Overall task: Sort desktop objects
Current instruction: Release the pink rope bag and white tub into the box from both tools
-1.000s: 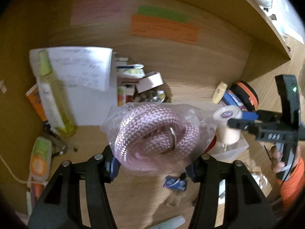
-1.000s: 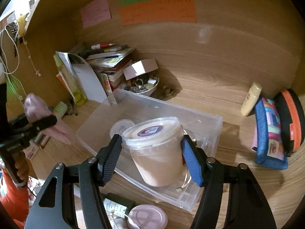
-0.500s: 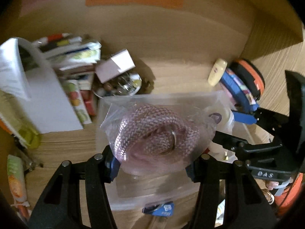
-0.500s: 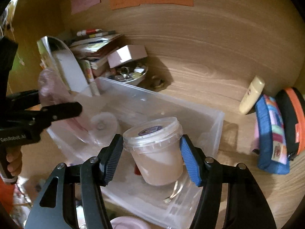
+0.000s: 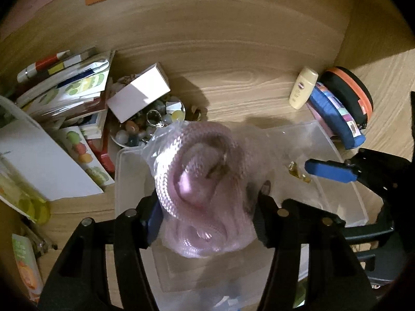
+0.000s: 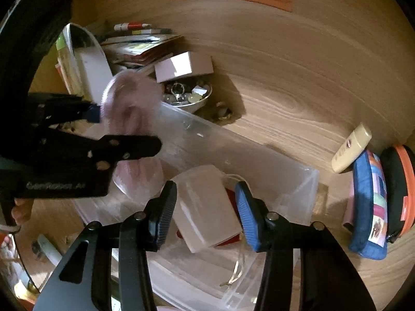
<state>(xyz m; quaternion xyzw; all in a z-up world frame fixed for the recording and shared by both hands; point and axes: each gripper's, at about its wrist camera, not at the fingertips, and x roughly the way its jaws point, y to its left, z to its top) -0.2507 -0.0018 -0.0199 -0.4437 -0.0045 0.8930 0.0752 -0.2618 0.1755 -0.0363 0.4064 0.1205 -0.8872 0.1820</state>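
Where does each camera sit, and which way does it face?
Left wrist: behind the left tool, facing down-forward at its bagged pink braided cord; right tool visible.
Right wrist: behind the right tool, facing the pale lidded tub; left tool, fingers visible.
Shared: clear plastic bin, white box.

Both cameras hang close above the clear bin (image 5: 337, 153) (image 6: 298, 178), looking down. Left views from its left end, right from its right; both share the bin.

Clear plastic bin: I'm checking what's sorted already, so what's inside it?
In the clear plastic bin: a lidded tub between the right gripper fingers, over something red. The tub hides the rest.
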